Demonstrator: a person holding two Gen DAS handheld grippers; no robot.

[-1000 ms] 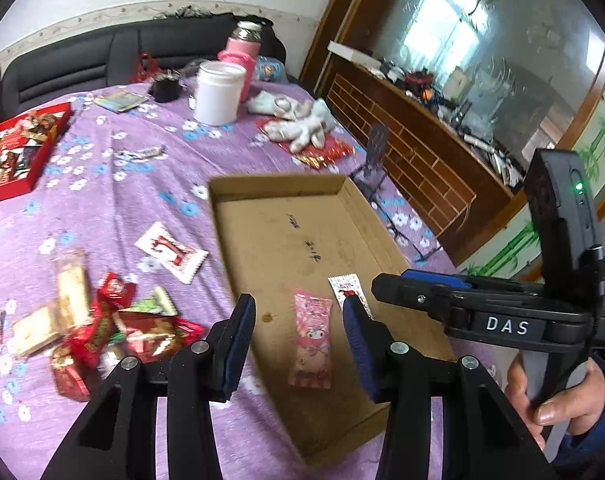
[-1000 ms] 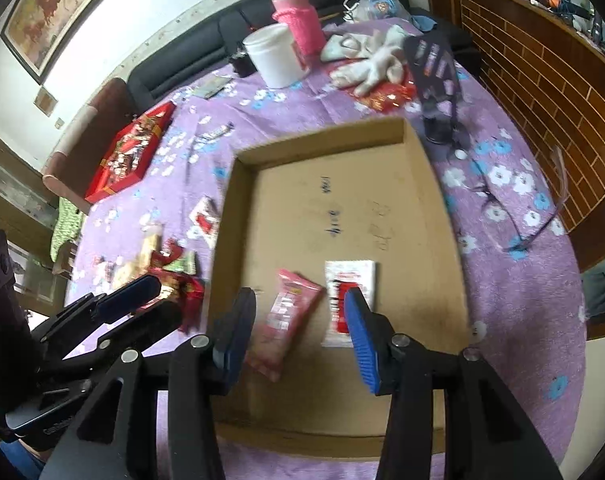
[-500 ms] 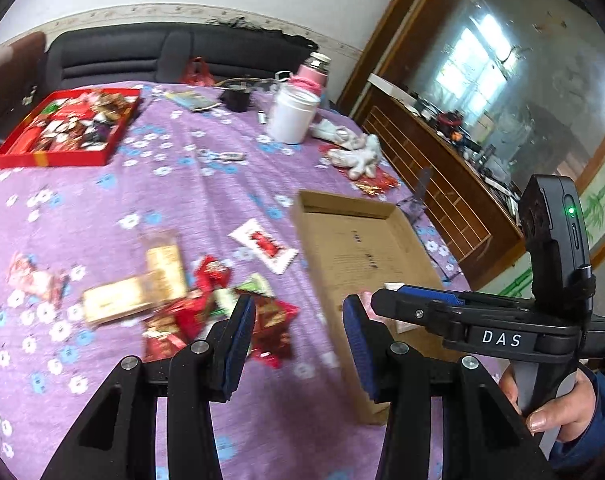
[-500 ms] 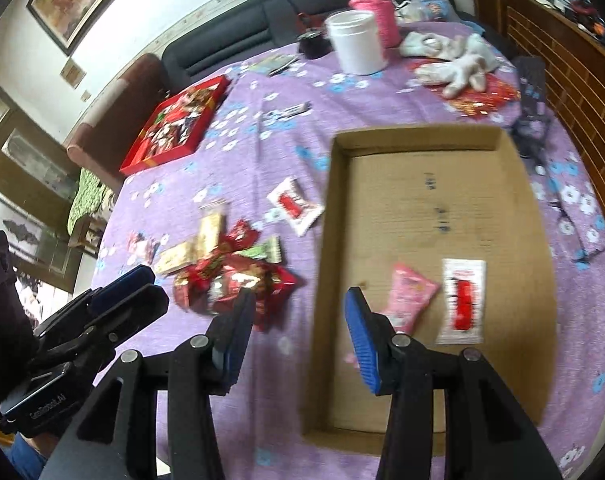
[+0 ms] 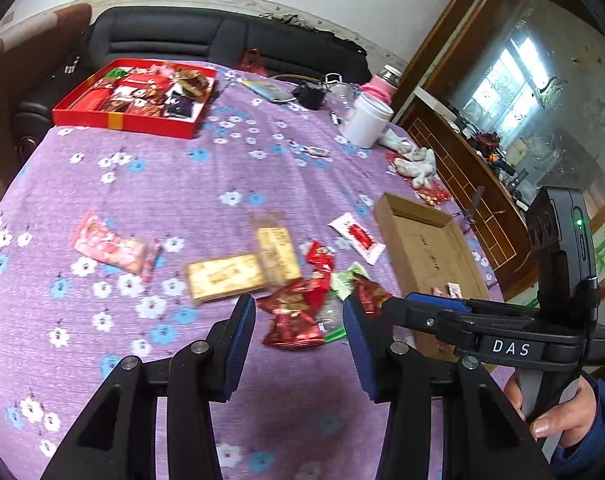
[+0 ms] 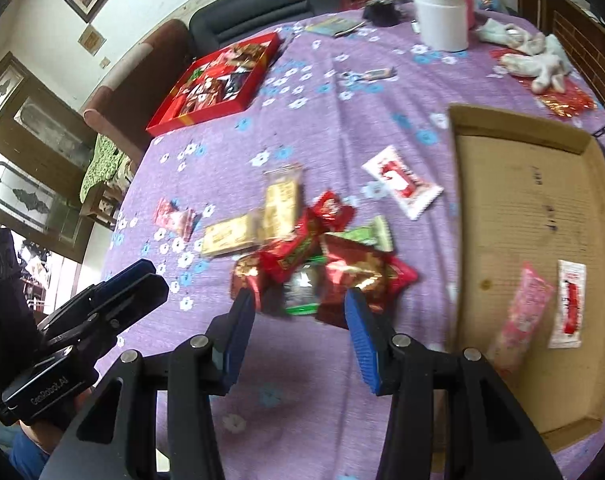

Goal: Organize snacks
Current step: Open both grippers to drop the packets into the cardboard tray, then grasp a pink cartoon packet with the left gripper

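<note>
A heap of red, green and gold snack packets (image 5: 302, 312) (image 6: 314, 268) lies on the purple flowered cloth. My left gripper (image 5: 298, 312) hovers over the heap, open, with nothing held. My right gripper (image 6: 298, 304) hangs beside it over the same heap, also open and holding nothing. Right of the heap stands a flat cardboard tray (image 5: 422, 240) (image 6: 522, 208). In it lie a pink packet (image 6: 522, 312) and a white-and-red sachet (image 6: 568, 304). Two yellow packets (image 5: 226, 276) and a white-and-red packet (image 5: 356, 236) lie just beyond the heap.
A red gift box (image 5: 134, 96) (image 6: 218, 80) full of sweets sits at the far left. A lone pink packet (image 5: 108, 244) lies left of the heap. A white jar (image 5: 366, 126), a pink bottle and white gloves (image 5: 416, 160) stand at the back right. A sofa borders the table's far edge.
Both grippers have swung left, from above the cardboard tray to above the snack heap. Their jaws stand as wide as before, and nothing has been picked up.
</note>
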